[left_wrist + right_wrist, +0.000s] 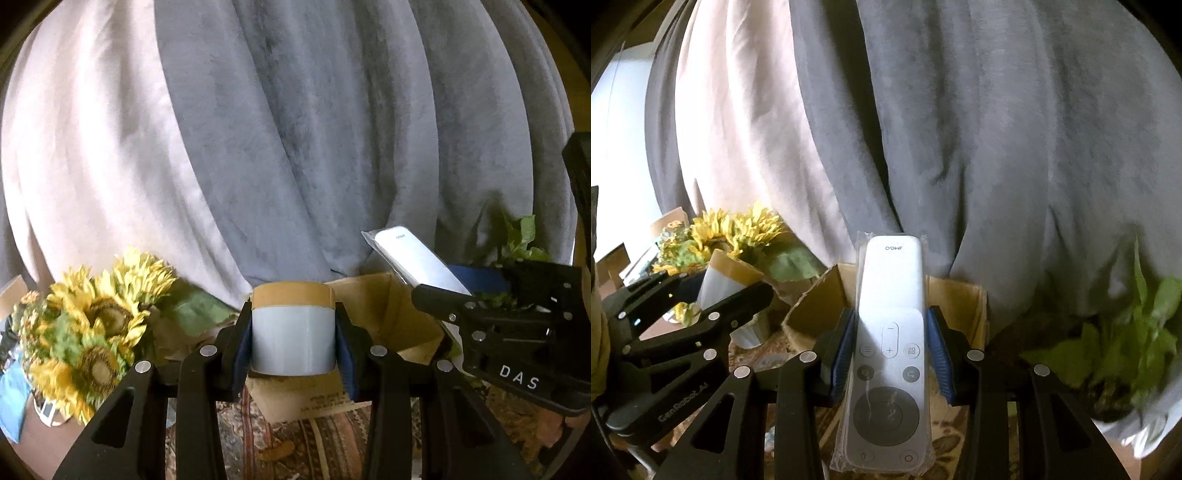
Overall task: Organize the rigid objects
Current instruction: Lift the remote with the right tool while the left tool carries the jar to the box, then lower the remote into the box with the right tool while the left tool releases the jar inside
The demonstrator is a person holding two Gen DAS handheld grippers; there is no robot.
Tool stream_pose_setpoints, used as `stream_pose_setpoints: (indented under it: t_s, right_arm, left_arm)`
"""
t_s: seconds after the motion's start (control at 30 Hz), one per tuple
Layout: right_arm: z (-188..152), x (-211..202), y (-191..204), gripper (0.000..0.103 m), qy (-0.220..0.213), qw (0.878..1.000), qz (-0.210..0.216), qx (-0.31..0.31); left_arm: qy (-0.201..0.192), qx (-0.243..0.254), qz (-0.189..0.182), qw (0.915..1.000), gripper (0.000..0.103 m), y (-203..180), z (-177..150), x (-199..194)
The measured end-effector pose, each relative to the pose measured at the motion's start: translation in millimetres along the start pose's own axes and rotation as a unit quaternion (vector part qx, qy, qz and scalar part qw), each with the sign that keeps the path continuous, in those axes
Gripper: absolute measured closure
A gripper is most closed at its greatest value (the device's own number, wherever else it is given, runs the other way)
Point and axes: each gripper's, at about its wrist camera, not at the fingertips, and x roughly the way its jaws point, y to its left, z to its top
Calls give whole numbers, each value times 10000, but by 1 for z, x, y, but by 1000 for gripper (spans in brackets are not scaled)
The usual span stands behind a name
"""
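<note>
Left gripper: the left gripper [293, 345] has its two blue-padded fingers pressed against the sides of a white jar [293, 341], partly closed to the jar's width.
White jar: it stands upright between the left pads, a tan lid [293, 293] on top, lifted clear of the patterned rug [317, 443] seen below it.
Right gripper: the right gripper [892, 354] is clamped on a white remote control [890, 332], its blue pads touching both long edges about midway along the body.
Remote control: sealed in a clear plastic sleeve, it points forward and away from the camera, round dial end nearest the lens, lettered end farthest.
Cardboard box: an open brown box [395, 306] sits just behind and below both held items, flaps up; the jar and remote are over its near side.
Sunflowers: a bunch of yellow sunflowers [92, 321] lies to the left of the box, blurred.
Green plant: a leafy plant [1126, 350] stands to the right of the box.
Curtains: grey and pale pink curtains [295, 147] hang behind everything.
Side by side: in the left wrist view the right gripper and remote appear at the right, near the jar but apart from it.
</note>
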Motion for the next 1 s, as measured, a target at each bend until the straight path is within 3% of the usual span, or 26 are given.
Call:
stream_pose_setpoints:
  t_s: [0.27, 0.63, 1.0]
  right_arm:
    - [21, 37, -11, 63, 293, 9991, 119, -271]
    - [35, 100, -15, 63, 1145, 9889, 285, -902]
    - [25, 154, -16, 63, 2048, 9721, 554, -1004]
  left_arm:
    - [321, 195, -171, 9992, 64, 2, 13, 33]
    - [990, 556, -313, 9930, 64, 5, 19, 90]
    - [1869, 734, -658, 9774, 64, 9, 21, 151]
